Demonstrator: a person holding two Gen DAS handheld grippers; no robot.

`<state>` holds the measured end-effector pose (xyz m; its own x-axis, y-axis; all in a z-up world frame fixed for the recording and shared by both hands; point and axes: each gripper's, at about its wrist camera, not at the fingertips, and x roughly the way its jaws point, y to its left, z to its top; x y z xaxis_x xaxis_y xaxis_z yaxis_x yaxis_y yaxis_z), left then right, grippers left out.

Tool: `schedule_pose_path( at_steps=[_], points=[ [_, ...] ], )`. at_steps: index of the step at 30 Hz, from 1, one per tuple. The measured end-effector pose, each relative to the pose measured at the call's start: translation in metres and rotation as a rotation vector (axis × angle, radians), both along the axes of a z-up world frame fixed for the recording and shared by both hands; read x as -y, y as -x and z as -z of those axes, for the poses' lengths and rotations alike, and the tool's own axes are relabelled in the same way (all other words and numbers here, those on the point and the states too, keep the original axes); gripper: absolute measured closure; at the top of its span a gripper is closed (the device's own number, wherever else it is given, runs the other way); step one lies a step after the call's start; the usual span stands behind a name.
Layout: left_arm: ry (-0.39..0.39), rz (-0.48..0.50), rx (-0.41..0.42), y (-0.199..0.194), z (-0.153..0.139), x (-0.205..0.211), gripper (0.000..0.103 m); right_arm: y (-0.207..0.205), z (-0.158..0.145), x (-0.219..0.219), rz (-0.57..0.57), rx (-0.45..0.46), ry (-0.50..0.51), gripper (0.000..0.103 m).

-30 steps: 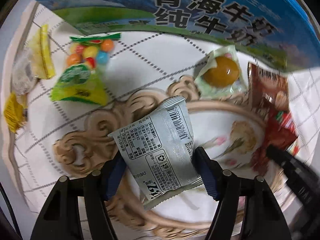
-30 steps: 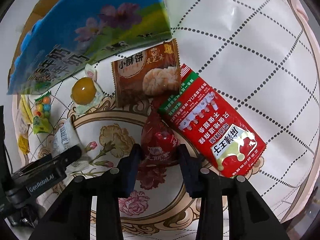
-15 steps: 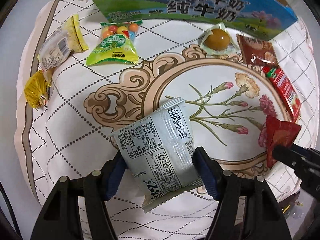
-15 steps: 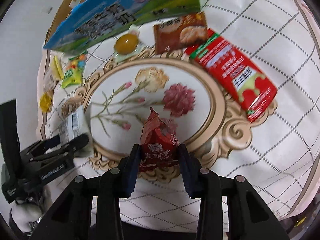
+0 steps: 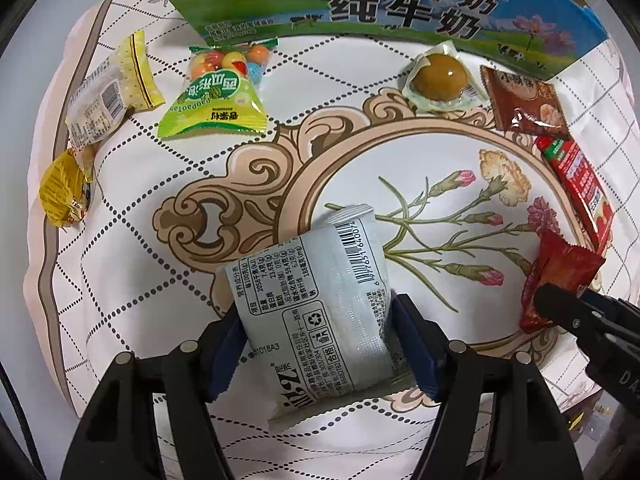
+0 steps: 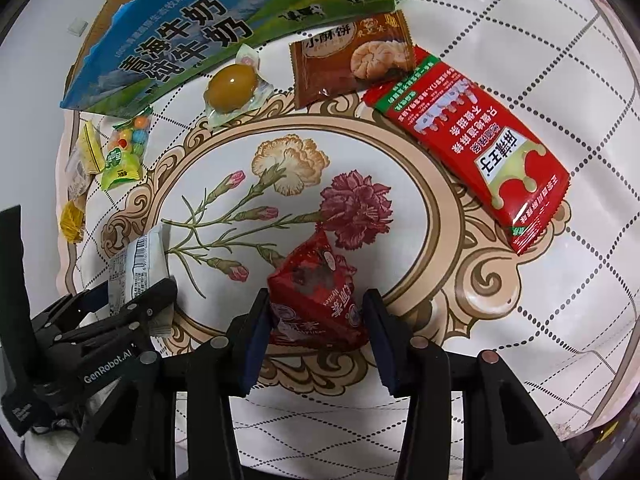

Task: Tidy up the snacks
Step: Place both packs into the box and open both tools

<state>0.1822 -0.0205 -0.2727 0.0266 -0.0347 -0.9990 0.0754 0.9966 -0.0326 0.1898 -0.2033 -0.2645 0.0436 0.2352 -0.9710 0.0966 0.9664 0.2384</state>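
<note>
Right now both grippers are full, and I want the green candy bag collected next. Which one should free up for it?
Probably left. The green candy bag lies far left; the left gripper, holding the gray packet, is nearer than the right gripper with its red packet.

Grey packet (image 5: pixel 320 300), red packet (image 6: pixel 316 300) held aloft (tilted).

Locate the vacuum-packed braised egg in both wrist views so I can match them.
Left wrist: braised egg upper right, below the blue milk carton.
Right wrist: braised egg upper left, below the same carton.
Shared landmark: brown pastry packet just right of it.
</note>
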Motion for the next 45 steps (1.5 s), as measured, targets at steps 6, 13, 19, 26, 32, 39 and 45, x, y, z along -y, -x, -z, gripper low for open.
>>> schedule_pose_path(
  at_steps=[6,13,19,26,32,39,45],
  points=[
    [0.056,0.013,0.036,0.008,-0.034,-0.005,0.035,-0.001,-0.016,-0.003,0.009,0.035,-0.039,0.062],
    [0.126,0.022,0.212,-0.034,-0.123,-0.006,0.035,-0.026,-0.076,-0.005,0.016,0.155,-0.150,0.062],
    [0.094,0.041,0.316,-0.115,-0.166,-0.023,0.035,-0.091,-0.134,-0.016,-0.008,0.276,-0.198,0.062],
    [0.006,0.018,0.229,-0.205,-0.148,-0.048,0.035,-0.190,-0.149,-0.042,-0.056,0.308,-0.141,0.062],
    [-0.032,-0.023,0.142,-0.241,-0.115,-0.065,0.035,-0.251,-0.124,-0.064,-0.086,0.264,-0.081,0.062],
    [-0.033,-0.024,0.100,-0.255,-0.090,-0.066,0.035,-0.293,-0.084,-0.077,-0.103,0.186,-0.008,0.052],
    [0.010,-0.056,0.086,-0.262,-0.085,-0.071,0.028,-0.297,-0.073,-0.075,-0.104,0.175,0.050,0.008]
  ],
)
